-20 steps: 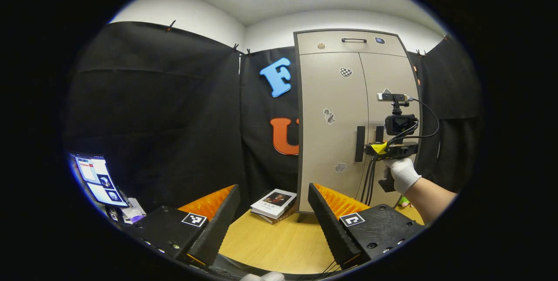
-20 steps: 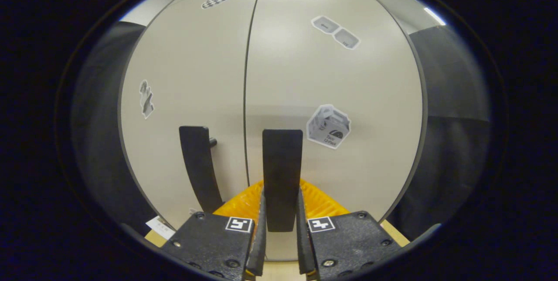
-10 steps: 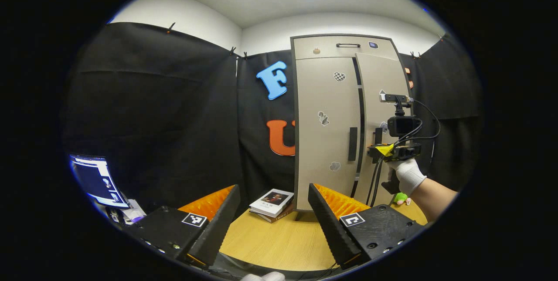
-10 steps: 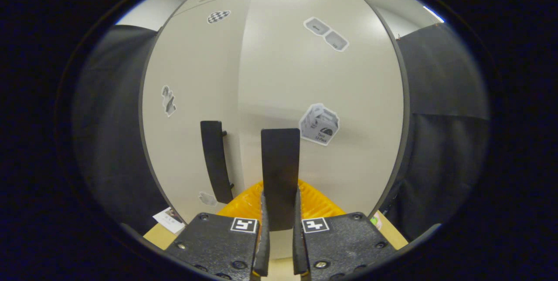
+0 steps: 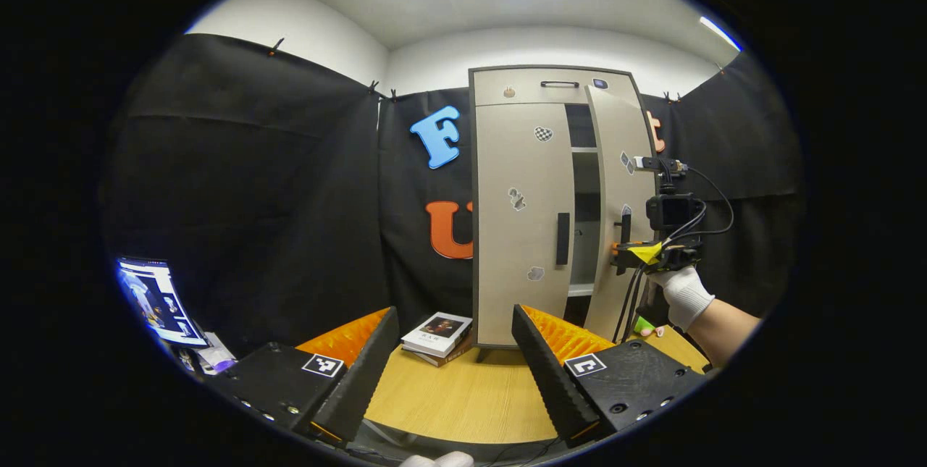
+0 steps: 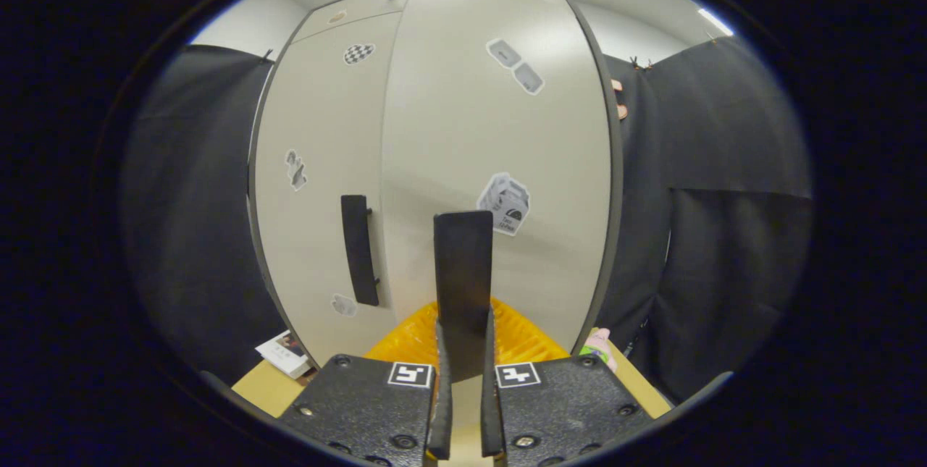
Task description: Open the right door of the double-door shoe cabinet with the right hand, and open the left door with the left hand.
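Note:
The beige shoe cabinet [image 5: 507, 87] stands on the table. Its left door [image 5: 516, 163] is closed, with a black vertical handle [image 5: 563, 238]. Its right door [image 5: 614, 163] has swung partly outward, and shelves show in the gap [image 5: 583, 221]. A gloved hand [image 5: 684, 297] holds my right gripper [image 5: 621, 250] at that door's handle. In the right gripper view, my right gripper [image 6: 463, 351] is shut on the right door's black handle [image 6: 463, 271], and the left door's handle [image 6: 357, 250] is to its left. My left gripper [image 5: 455, 310] is open, well short of the cabinet.
A stack of books [image 5: 437, 329] lies on the wooden table [image 5: 463, 402] left of the cabinet's foot. A lit monitor [image 5: 148, 300] sits at the far left. A small toy [image 6: 597, 344] lies by the cabinet's right side. A drawer with a handle [image 5: 559, 83] tops the cabinet.
The right door has gone from closed to partly open, pulled outward by my right gripper on its handle. My left gripper has drawn back a little, still open.

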Demonstrator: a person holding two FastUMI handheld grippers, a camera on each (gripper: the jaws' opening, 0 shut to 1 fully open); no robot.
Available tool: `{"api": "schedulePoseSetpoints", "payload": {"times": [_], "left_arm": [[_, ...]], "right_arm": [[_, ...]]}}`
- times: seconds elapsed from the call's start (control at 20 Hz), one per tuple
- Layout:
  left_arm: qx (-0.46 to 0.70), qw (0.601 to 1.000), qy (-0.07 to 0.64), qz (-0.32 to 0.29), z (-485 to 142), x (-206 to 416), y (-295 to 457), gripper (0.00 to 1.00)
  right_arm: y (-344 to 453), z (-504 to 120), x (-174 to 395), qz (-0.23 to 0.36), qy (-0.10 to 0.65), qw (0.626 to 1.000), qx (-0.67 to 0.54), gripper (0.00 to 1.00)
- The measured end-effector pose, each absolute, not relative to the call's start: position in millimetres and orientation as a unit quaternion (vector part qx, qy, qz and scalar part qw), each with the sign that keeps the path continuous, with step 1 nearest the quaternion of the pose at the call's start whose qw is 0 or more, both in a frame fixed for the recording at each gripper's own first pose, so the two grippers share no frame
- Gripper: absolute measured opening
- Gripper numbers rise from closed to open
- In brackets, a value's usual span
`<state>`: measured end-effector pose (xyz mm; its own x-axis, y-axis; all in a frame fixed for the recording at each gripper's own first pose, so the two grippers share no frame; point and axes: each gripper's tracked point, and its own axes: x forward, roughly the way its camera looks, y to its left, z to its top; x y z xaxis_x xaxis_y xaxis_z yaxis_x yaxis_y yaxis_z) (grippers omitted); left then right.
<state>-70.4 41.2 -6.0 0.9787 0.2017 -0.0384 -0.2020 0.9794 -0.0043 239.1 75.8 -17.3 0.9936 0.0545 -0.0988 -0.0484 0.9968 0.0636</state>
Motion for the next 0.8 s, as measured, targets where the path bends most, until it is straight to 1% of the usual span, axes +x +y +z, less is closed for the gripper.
{"api": "schedulePoseSetpoints", "payload": {"times": [0.3,0.45,0.6,0.7,0.8], "left_arm": [[-0.008,0.997,0.015,0.077,-7,-87,34,0.95],[-0.010,0.998,0.014,0.060,-9,-90,24,0.95],[-0.016,0.999,0.011,0.036,-8,-90,9,0.95],[-0.016,1.000,0.011,0.022,-7,-89,-1,0.95],[-0.015,1.000,0.009,0.014,-8,-85,-12,0.95]], "right_arm": [[30,-21,201,-0.002,0.045,0.999,0.023,0.16],[0,-23,184,-0.019,0.044,0.999,0.018,0.12],[-31,-24,177,-0.031,0.044,0.998,0.016,0.08],[-52,-27,175,-0.035,0.043,0.998,0.005,0.04],[-73,-27,174,-0.041,0.046,0.998,-0.016,0.04]]}}
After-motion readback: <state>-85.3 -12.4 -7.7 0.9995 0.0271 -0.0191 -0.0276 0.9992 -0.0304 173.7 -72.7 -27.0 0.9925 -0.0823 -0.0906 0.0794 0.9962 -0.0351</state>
